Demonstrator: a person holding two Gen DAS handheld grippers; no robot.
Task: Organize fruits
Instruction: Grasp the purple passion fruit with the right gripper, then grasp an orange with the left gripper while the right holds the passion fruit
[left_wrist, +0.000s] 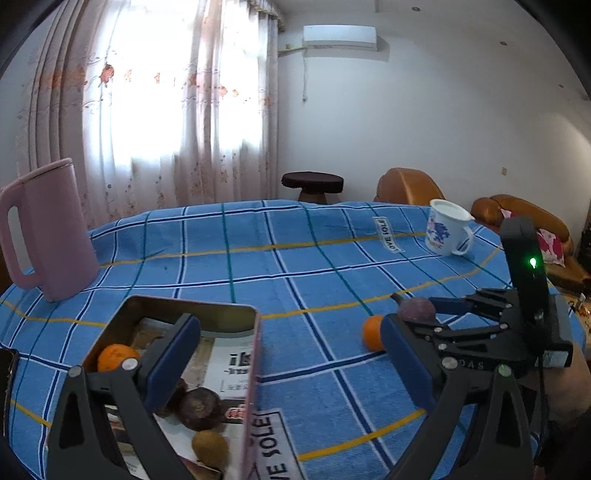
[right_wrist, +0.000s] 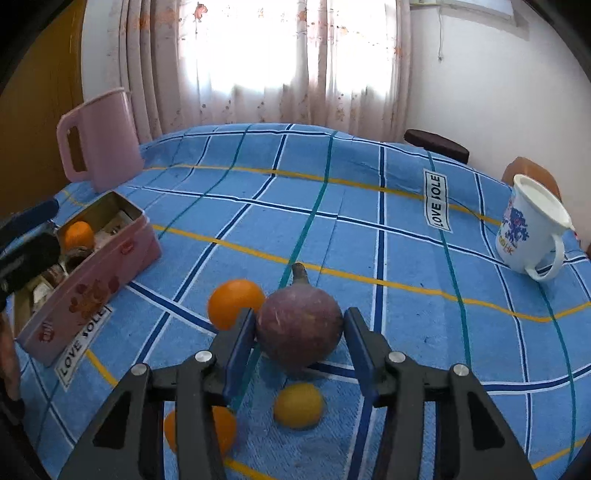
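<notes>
A purple passion fruit (right_wrist: 299, 325) with a short stem sits between the blue pads of my right gripper (right_wrist: 300, 314), which press on both its sides. Around it on the cloth lie three oranges (right_wrist: 236, 302) (right_wrist: 299, 406) (right_wrist: 201, 428), the last partly hidden by a finger. My left gripper (left_wrist: 288, 325) stands wide open and holds nothing. Its left finger is over the pink tin box (left_wrist: 253, 354), its right finger outside it. In the box lie an orange (left_wrist: 116, 356), dark passion fruits (left_wrist: 201, 408) and a kiwi (left_wrist: 210, 446).
A pink jug (left_wrist: 51, 236) stands at the far left of the blue checked tablecloth (left_wrist: 295, 251). A white mug (left_wrist: 445, 230) stands at the far right edge. Beyond the table are a dark stool (left_wrist: 312, 184) and brown armchairs (left_wrist: 406, 186).
</notes>
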